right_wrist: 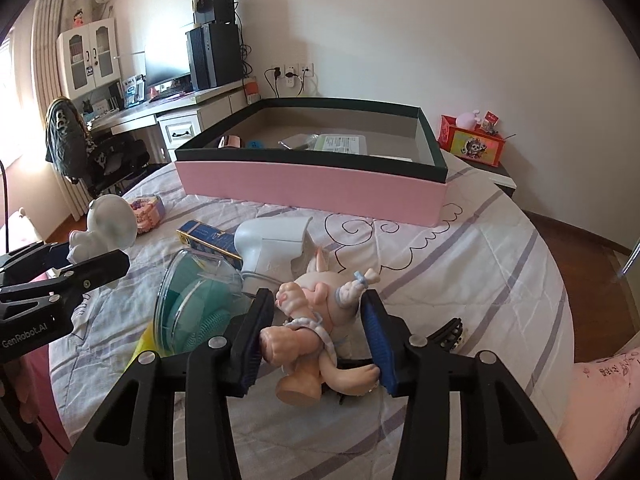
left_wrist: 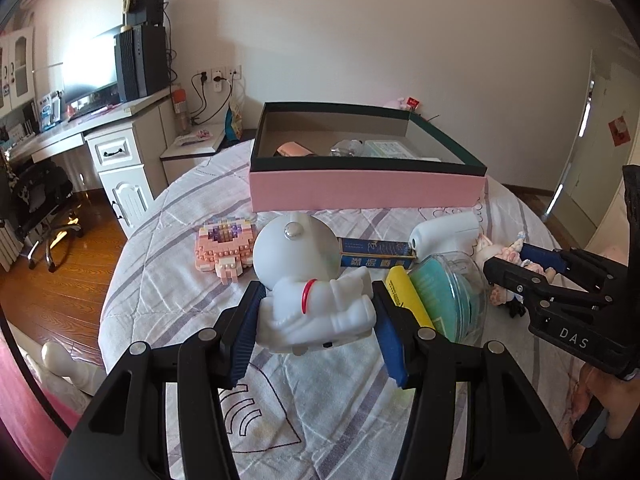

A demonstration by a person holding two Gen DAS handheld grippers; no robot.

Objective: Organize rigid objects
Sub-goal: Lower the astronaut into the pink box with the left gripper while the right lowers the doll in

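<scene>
My left gripper (left_wrist: 316, 300) is shut on a white astronaut figure (left_wrist: 296, 256), its blue pads pressing the body from both sides just above the quilt. My right gripper (right_wrist: 317, 300) has its pads against a pale pink doll (right_wrist: 316, 304) lying on the bed, one pad on a leg and the other on a foot. The pink box (left_wrist: 360, 188) with a dark rim stands open behind them and holds several items. In the right wrist view the astronaut (right_wrist: 112, 224) and the left gripper (right_wrist: 100, 264) show at the left.
On the quilt lie a pink brick model (left_wrist: 224, 244), a blue carton (left_wrist: 376, 254), a white handheld device (right_wrist: 272, 240), a clear round case with teal contents (right_wrist: 200, 296) and a yellow item (left_wrist: 404, 292). A desk and chair stand left of the bed, a nightstand right.
</scene>
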